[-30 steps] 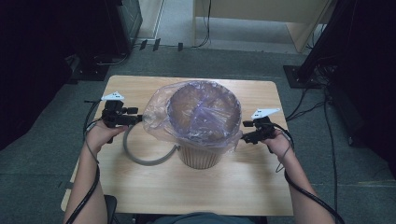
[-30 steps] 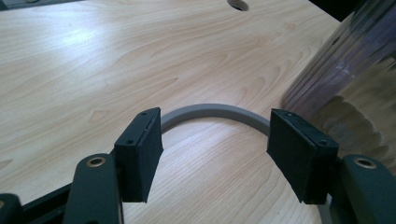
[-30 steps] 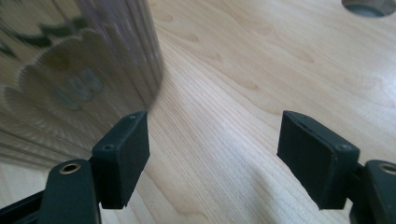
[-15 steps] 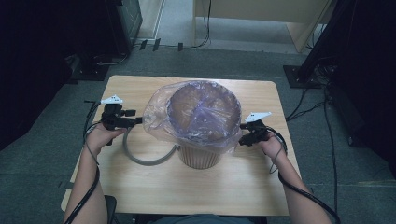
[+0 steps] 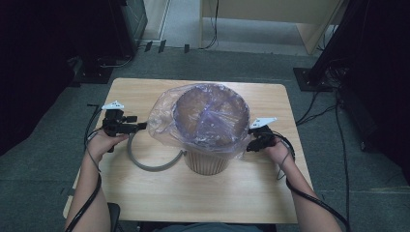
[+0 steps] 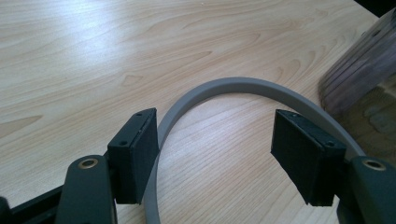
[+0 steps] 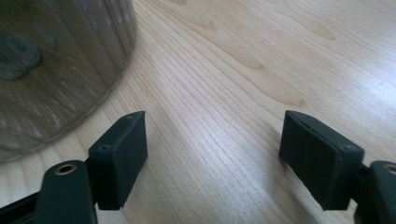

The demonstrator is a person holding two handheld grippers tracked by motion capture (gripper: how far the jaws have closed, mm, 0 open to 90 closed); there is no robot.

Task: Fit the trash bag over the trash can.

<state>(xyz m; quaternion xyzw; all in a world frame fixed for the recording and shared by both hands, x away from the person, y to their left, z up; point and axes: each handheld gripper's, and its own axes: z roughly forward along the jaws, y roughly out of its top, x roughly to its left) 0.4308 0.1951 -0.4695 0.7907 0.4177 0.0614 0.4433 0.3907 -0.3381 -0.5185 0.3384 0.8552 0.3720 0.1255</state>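
Left gripper (image 5: 141,126): jaws apart, nothing clamped, over grey ring (image 6: 243,86).
Right gripper (image 5: 248,145): jaws apart, empty, just beside bin.
Bin (image 5: 208,162): mid-table, lined with clear plastic bag (image 5: 164,118).
Grey ring: flat on table (image 5: 193,193), against bin's left.

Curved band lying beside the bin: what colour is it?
Grey band, plain; clearest in the left gripper view.

Lab or studio: grey carpet (image 5: 338,193), floor cables (image 5: 319,104), black equipment stands (image 5: 338,43), lone wooden table (image 5: 145,193).
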